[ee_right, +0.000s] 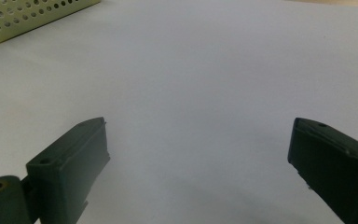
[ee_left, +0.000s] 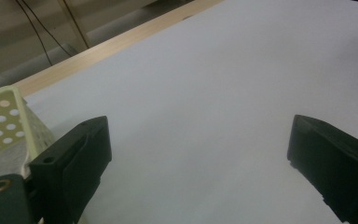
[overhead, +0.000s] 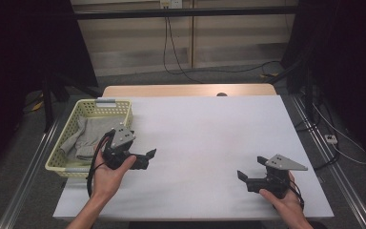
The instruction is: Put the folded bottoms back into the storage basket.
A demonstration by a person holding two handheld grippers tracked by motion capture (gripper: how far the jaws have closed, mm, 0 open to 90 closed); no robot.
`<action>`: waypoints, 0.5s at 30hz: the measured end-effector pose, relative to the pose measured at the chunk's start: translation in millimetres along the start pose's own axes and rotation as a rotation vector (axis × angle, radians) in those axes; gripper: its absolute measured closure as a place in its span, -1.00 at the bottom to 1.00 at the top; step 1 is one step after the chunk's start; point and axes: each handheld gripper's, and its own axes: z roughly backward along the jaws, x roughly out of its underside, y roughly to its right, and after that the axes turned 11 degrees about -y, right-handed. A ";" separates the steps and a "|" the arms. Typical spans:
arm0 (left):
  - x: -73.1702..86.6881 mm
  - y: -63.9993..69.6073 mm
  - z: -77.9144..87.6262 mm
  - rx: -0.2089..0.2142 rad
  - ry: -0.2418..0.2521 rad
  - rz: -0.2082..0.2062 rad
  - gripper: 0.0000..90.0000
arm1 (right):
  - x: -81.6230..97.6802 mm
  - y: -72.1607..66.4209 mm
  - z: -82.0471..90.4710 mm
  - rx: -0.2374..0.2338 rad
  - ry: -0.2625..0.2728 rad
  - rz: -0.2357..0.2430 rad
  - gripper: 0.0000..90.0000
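Both grippers held over the white table, jaws spread, nothing between them.

My left gripper [overhead: 143, 151] sits just beside the pale yellow perforated basket [overhead: 65, 145] at the table's [overhead: 209, 138] left edge; its jaws stand wide apart over bare surface. My right gripper [overhead: 251, 168] is near the right front corner, well apart from the left, jaws likewise wide and empty. The basket holds what appears to be a grey folded cloth [overhead: 86, 133].
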 end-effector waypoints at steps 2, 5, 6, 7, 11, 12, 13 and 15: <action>-0.9 2.6 -2.5 0.009 0.002 0.000 -0.86 | 0.0 0.3 0.0 0.000 0.001 0.000 -0.90; -1.7 6.4 -6.3 0.014 -0.010 -0.006 -0.86 | 0.0 0.3 -0.1 -0.001 0.001 0.000 -0.90; -1.6 7.7 -8.2 0.018 -0.007 -0.008 -0.86 | 0.0 0.3 -0.2 -0.001 0.001 0.000 -0.90; -1.5 9.0 -9.6 0.017 -0.011 -0.012 -0.86 | 0.0 0.2 -0.2 -0.002 0.001 0.000 -0.90; 0.1 13.8 -14.7 0.026 -0.021 -0.017 -0.86 | -0.1 0.4 -0.4 -0.002 0.001 0.000 -0.90; 0.8 14.7 -15.9 0.025 -0.018 -0.016 -0.86 | -0.1 0.4 -0.6 -0.002 0.000 -0.001 -0.90; 1.5 15.8 -17.3 0.027 -0.018 -0.013 -0.86 | -0.2 0.4 -0.8 -0.003 -0.001 0.000 -0.90; 3.0 17.9 -20.2 0.036 -0.024 -0.009 -0.86 | -0.3 0.2 -0.8 -0.003 -0.001 0.000 -0.90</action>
